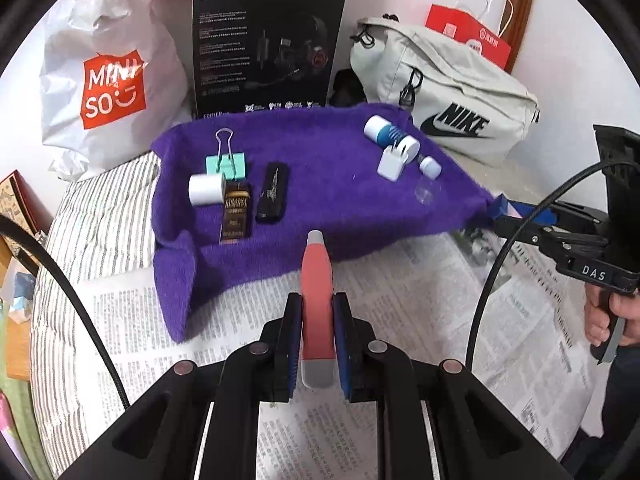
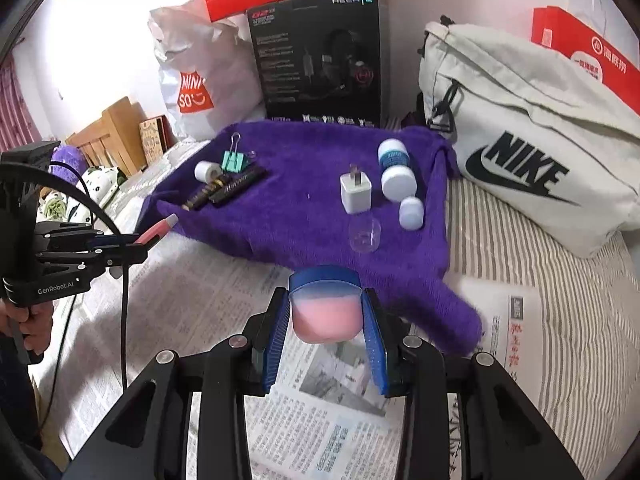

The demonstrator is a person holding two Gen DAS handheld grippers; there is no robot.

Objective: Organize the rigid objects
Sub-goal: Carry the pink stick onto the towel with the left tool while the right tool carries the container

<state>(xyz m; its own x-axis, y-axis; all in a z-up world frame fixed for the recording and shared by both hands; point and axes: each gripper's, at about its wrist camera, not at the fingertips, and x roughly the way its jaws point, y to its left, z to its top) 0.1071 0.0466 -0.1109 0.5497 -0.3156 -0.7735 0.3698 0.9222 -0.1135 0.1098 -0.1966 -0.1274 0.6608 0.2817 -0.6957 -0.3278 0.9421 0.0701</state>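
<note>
My left gripper (image 1: pixel 317 300) is shut on a pink tool with grey ends (image 1: pixel 317 276), held above the newspaper; the same tool (image 2: pixel 160 227) shows at the left of the right wrist view. My right gripper (image 2: pixel 325 296) is shut on a pink jar with a blue lid (image 2: pixel 324 316) just in front of the purple towel (image 2: pixel 304 192). On the towel's left lie a mint binder clip (image 1: pixel 226 162), a white roll (image 1: pixel 207 189), a gold-brown packet (image 1: pixel 236 214) and a black stick (image 1: pixel 273 194). On its right are a white-blue bottle (image 1: pixel 390 136), a white charger plug (image 1: pixel 390 164), a small white jar (image 1: pixel 431 166) and a clear cup (image 1: pixel 426 192).
Behind the towel stand a white Miniso bag (image 1: pixel 112 80), a black headset box (image 1: pixel 266 44) and a grey Nike bag (image 1: pixel 448 92). Newspaper (image 1: pixel 400 320) covers striped bedding (image 2: pixel 560 280) in front. A wooden frame (image 2: pixel 116 128) is far left.
</note>
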